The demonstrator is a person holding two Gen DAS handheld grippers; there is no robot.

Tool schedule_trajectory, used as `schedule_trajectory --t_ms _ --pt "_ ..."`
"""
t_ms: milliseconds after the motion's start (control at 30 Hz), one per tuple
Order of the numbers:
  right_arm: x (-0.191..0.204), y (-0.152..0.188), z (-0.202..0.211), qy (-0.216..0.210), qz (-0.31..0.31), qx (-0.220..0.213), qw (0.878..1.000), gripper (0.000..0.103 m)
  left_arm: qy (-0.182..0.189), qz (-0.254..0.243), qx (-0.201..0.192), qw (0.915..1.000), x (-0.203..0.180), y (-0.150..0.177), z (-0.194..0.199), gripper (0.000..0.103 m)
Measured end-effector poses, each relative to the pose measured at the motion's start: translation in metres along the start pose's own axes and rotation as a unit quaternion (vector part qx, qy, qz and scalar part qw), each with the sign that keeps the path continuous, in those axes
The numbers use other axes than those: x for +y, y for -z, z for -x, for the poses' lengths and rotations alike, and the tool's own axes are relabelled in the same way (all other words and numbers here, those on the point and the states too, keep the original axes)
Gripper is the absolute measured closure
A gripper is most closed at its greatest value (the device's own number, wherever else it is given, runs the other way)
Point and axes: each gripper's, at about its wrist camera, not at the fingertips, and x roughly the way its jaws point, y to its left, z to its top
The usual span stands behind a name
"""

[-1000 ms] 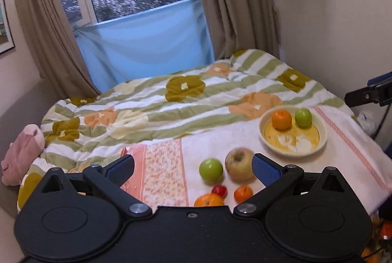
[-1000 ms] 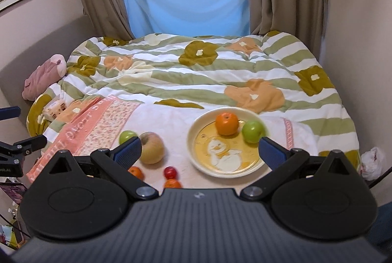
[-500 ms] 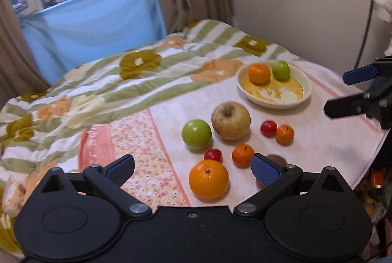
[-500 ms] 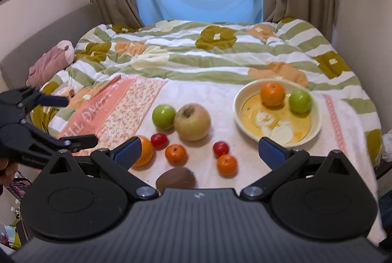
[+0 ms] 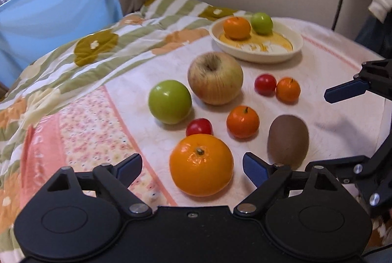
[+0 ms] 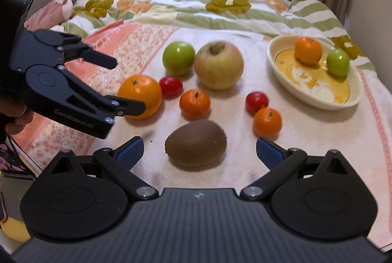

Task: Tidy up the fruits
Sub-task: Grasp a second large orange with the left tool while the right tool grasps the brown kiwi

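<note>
Fruits lie on a white cloth on the bed. My left gripper (image 5: 192,166) is open with a large orange (image 5: 201,165) between its fingertips, not gripped. My right gripper (image 6: 198,149) is open around a brown kiwi (image 6: 195,143). Beyond lie a green apple (image 5: 169,101), a big yellow-red apple (image 5: 215,78), two small red fruits (image 5: 265,84) and two small oranges (image 5: 242,121). A cream bowl (image 5: 291,53) at the far right holds an orange (image 5: 237,27) and a small green apple (image 5: 262,22). The left gripper also shows in the right wrist view (image 6: 122,86).
A striped flowered quilt (image 5: 98,47) covers the bed behind the cloth. A pink floral towel (image 5: 80,130) lies left of the fruits. A pink soft toy (image 6: 49,13) lies at the far left. Curtains and a wall stand behind.
Both grippers have moved forward and down toward the fruits. The large orange now sits between the left fingertips and the kiwi between the right ones. Both stay open.
</note>
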Motion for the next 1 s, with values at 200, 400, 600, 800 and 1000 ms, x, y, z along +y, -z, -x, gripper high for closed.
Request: schedule_trajectory --t_ms 200,400,600,800,1000 --pt "0.002 -0.001 -0.02 -0.004 -0.001 0.01 1.0 0.0 0.019 -0.001 0.017 0.9997 0.003 0.003 -0.019 0.028" --pt "0.005 -0.005 -0.027 -0.007 0.019 0.014 1.0 0.0 0.027 -0.007 0.024 0.9993 0.0 0.005 -0.026 0.035" --pt "0.008 -0.003 -0.034 -0.015 0.033 0.024 0.999 0.005 0.034 0.004 0.02 0.9992 0.004 0.007 -0.025 0.036" --pt "0.004 -0.003 -0.039 -0.014 0.03 0.029 0.999 0.006 0.032 0.01 0.019 0.9992 0.004 0.008 -0.024 0.036" --pt "-0.002 -0.002 -0.047 -0.019 0.023 0.036 0.999 0.013 0.028 0.012 0.021 0.9993 0.005 0.01 -0.021 0.036"
